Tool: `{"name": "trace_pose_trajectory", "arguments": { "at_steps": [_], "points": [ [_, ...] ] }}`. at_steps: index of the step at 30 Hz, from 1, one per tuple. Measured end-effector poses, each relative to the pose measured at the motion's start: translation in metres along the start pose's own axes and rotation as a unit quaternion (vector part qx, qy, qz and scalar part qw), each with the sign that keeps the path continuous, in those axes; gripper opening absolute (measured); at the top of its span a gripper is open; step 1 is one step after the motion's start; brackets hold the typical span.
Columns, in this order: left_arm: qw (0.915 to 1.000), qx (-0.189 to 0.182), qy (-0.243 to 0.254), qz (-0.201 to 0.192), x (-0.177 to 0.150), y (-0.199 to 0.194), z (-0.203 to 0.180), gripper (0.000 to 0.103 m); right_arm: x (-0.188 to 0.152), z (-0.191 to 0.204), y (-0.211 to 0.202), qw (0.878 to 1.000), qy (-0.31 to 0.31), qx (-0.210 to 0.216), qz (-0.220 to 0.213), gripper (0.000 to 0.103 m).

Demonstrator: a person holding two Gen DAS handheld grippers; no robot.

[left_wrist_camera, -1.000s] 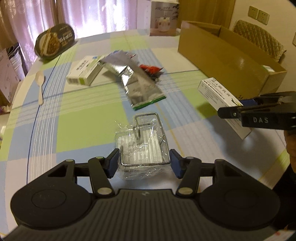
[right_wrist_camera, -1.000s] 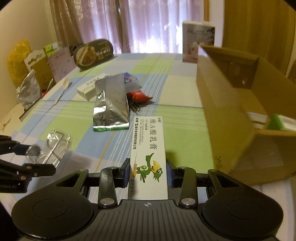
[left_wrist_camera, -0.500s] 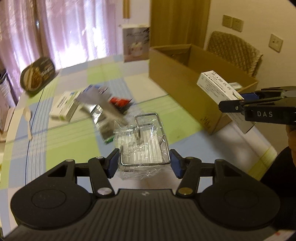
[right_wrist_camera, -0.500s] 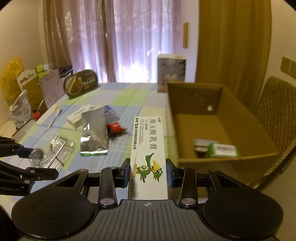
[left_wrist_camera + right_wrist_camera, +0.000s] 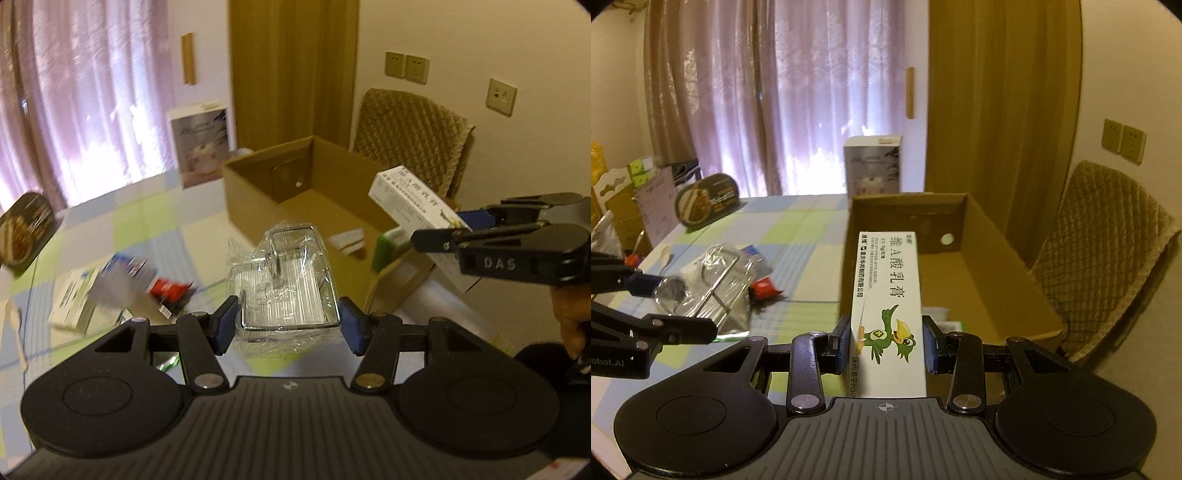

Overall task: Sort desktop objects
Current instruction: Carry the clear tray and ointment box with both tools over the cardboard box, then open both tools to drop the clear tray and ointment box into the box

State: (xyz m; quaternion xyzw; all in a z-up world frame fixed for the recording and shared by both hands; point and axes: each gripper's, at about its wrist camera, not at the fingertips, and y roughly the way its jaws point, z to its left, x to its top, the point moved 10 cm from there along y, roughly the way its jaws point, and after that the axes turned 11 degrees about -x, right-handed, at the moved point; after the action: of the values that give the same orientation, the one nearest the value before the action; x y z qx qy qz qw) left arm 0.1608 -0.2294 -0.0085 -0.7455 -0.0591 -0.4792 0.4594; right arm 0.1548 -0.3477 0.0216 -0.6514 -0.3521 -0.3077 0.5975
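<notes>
My left gripper is shut on a wire rack wrapped in clear plastic, held in the air near the open cardboard box. My right gripper is shut on a long white ointment carton with a green bird, raised over the near end of the cardboard box. The carton and right gripper also show at the right of the left wrist view. The wrapped rack and left gripper appear at the left of the right wrist view.
On the checked tablecloth lie a white medicine box, a silver pouch, a red packet and a spoon. Small boxes lie inside the cardboard box. A padded chair stands beyond it. A tall white box stands at the back.
Both grippers have risen and swung toward the cardboard box, each carrying its object. The carton now hangs over the box's near end; the rack is close to its side.
</notes>
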Motion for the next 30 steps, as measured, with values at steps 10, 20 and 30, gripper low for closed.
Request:
{"name": "trace_pose_trajectory", "arguments": {
  "at_steps": [10, 20, 30],
  "points": [
    [0.9993, -0.027, 0.027, -0.002, 0.049, 0.056, -0.025, 0.052, 0.018, -0.046, 0.030, 1.000, 0.010, -0.024, -0.005, 0.035],
    [0.9982, -0.046, 0.038, 0.006, 0.067, 0.103, -0.042, 0.052, 0.018, -0.075, 0.057, 0.999, 0.022, -0.030, 0.005, 0.035],
    [0.9978, -0.049, 0.042, 0.012, 0.071, 0.126, -0.047, 0.052, 0.017, -0.087, 0.072, 0.999, 0.032, -0.030, 0.010, 0.035]
  ]
}}
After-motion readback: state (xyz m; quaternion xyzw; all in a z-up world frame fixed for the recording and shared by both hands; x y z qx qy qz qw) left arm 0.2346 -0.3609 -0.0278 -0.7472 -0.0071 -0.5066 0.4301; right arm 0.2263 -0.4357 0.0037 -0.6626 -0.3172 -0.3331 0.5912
